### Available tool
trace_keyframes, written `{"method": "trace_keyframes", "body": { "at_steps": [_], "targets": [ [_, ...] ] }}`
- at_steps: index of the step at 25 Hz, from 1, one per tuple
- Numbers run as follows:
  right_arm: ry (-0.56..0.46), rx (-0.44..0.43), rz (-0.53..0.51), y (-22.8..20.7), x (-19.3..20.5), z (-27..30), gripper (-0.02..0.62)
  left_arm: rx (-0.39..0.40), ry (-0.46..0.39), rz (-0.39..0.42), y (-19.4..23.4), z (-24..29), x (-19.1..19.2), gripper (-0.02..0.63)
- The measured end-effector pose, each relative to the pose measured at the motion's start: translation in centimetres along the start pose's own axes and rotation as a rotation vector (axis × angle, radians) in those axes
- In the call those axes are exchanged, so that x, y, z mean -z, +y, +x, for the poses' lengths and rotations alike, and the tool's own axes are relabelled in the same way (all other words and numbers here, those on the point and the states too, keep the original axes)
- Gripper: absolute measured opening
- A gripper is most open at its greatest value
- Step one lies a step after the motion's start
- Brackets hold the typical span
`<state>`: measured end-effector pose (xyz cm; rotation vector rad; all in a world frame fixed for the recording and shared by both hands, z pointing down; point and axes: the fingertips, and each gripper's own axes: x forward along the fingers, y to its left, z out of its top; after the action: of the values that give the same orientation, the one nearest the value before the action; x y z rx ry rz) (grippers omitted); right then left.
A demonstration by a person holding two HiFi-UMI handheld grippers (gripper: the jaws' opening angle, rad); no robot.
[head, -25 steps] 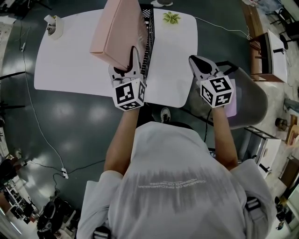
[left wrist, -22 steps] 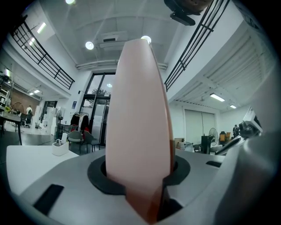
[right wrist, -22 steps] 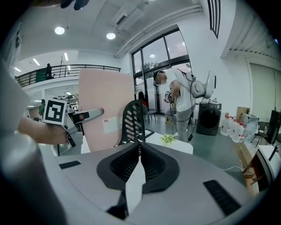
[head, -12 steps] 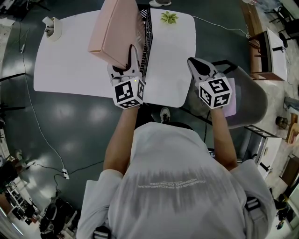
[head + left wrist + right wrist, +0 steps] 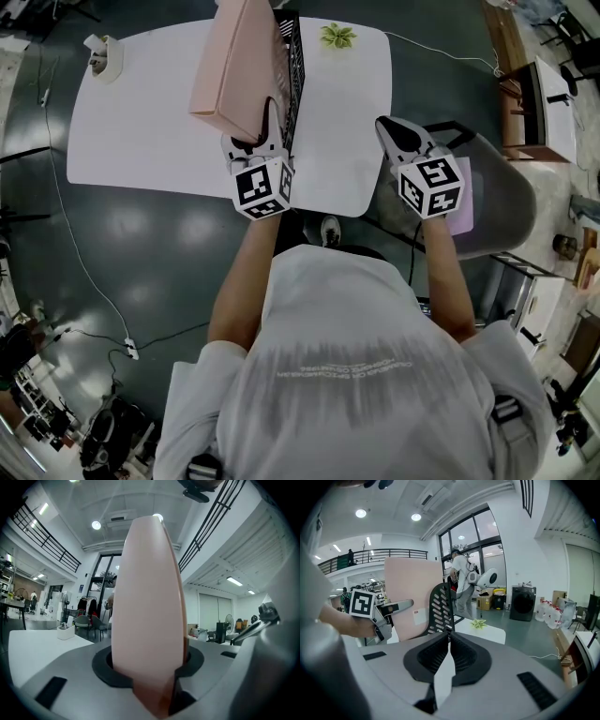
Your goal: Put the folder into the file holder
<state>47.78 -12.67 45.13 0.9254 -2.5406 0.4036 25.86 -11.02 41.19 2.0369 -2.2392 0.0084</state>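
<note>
Left gripper (image 5: pixel 255 139) grasps the pink folder (image 5: pixel 239 66) at its near lower edge and points level, so the folder stands upright at top centre, against the left face of the black mesh file holder (image 5: pixel 293 70). Likely lining it up for the slot; can't tell if the bottom edge is in yet. Its jaws have just been opening slightly, with the folder between them and the pads apparently touching both faces. That reads as the start of a let-go.

Right gripper (image 5: pixel 392 131) is clenched on nothing, parked right of centre, out of the way.

Surface: white rounded table (image 5: pixel 141 122), green ornament (image 5: pixel 337 36) at the top, white caddy (image 5: pixel 103 52) upper left.

Room: dark glossy floor (image 5: pixel 141 244), grey chair (image 5: pixel 502 192) at right, glazed doors (image 5: pixel 480 559) beyond.
</note>
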Motion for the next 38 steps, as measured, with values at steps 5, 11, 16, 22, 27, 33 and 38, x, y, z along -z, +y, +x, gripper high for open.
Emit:
{"method": "trace_keyframes", "body": {
  "at_steps": [5, 11, 16, 22, 27, 33, 38],
  "targets": [
    [0.002, -0.008, 0.002, 0.2, 0.1, 0.2, 0.037, 0.011, 0.066, 0.0, 0.0, 0.0, 1.7, 0.198],
    [0.002, -0.014, 0.003, 0.5, 0.3, 0.3, 0.037, 0.019, 0.146, 0.002, 0.0, 0.1, 3.8, 0.206],
    [0.007, -0.012, 0.004, 0.6, 0.6, -0.1, 0.037, 0.015, 0.235, 0.0, 0.3, -0.1, 6.1, 0.215],
    [0.006, -0.01, 0.002, 0.7, 0.6, -0.6, 0.037, 0.033, 0.24, 0.031, 0.1, -0.6, 6.7, 0.229],
    [-0.018, -0.025, -0.018, 1.4, -0.2, -0.9, 0.038, 0.05, 0.228, 0.037, 0.3, -1.7, 6.2, 0.229],
    [-0.073, -0.057, -0.077, 2.6, -2.4, -1.3, 0.037, 0.095, 0.172, 0.082, 0.7, -4.8, 4.3, 0.245],
    [-0.139, -0.085, -0.15, 4.6, -4.8, -2.5, 0.037, 0.141, 0.094, 0.14, 1.1, -8.8, 1.0, 0.244]
  ]
}}
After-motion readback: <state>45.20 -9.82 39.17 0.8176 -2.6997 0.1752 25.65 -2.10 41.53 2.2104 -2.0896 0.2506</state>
